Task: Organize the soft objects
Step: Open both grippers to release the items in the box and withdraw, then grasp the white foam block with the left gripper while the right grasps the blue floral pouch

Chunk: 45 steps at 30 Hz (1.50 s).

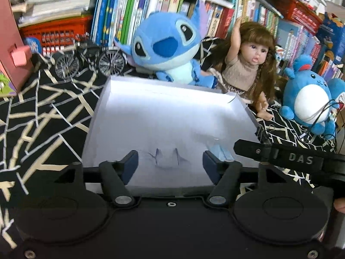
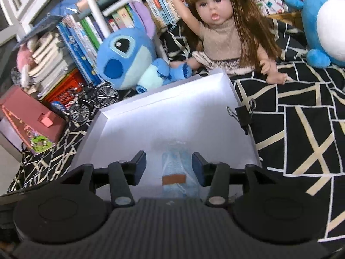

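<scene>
Here, blue packet [image 2: 180, 172] between right gripper [image 2: 169, 166] fingers.

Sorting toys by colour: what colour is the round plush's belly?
White, on a blue plush; clearest in the left wrist view.

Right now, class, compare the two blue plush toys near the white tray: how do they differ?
The Stitch plush sits just behind the white tray, left of the doll; the round blue plush sits to the doll's right, away from the tray. Stitch has big dark eyes and long ears; the round one a white belly and stubby ears. Both are blue, upright.
</scene>
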Each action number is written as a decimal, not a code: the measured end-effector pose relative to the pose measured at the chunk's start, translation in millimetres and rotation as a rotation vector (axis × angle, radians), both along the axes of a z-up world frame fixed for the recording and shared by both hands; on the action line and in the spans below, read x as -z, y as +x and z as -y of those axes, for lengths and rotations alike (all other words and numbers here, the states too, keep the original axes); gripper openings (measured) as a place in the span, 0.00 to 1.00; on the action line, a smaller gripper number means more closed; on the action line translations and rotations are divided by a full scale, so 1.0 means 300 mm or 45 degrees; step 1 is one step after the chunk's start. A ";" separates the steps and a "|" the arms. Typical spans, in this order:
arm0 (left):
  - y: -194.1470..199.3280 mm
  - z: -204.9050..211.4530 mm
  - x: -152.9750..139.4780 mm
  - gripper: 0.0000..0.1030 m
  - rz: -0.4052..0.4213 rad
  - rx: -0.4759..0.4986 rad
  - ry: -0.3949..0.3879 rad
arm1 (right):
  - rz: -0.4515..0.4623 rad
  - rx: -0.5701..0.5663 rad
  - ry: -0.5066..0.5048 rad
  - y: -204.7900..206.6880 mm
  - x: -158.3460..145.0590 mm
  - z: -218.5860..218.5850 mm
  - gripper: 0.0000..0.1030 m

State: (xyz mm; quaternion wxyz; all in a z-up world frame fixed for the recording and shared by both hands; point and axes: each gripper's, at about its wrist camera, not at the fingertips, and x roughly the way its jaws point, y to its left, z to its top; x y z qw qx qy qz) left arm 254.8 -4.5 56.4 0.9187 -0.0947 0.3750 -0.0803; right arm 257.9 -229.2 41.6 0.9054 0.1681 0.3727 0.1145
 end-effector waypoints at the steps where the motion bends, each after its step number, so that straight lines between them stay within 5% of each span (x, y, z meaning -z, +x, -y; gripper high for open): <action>1: -0.016 -0.001 -0.010 0.74 0.017 0.003 0.010 | 0.016 -0.010 0.000 -0.015 -0.009 0.004 0.64; 12: -0.247 -0.032 -0.086 0.85 0.177 0.015 0.043 | 0.240 -0.115 -0.032 -0.251 -0.098 0.039 0.82; 26: -0.524 -0.071 -0.066 0.91 0.269 -0.005 0.043 | 0.466 -0.266 -0.140 -0.518 -0.090 0.005 0.99; 45: -0.742 -0.087 0.054 0.93 0.285 -0.117 0.094 | 0.586 -0.274 -0.221 -0.694 0.026 -0.056 1.00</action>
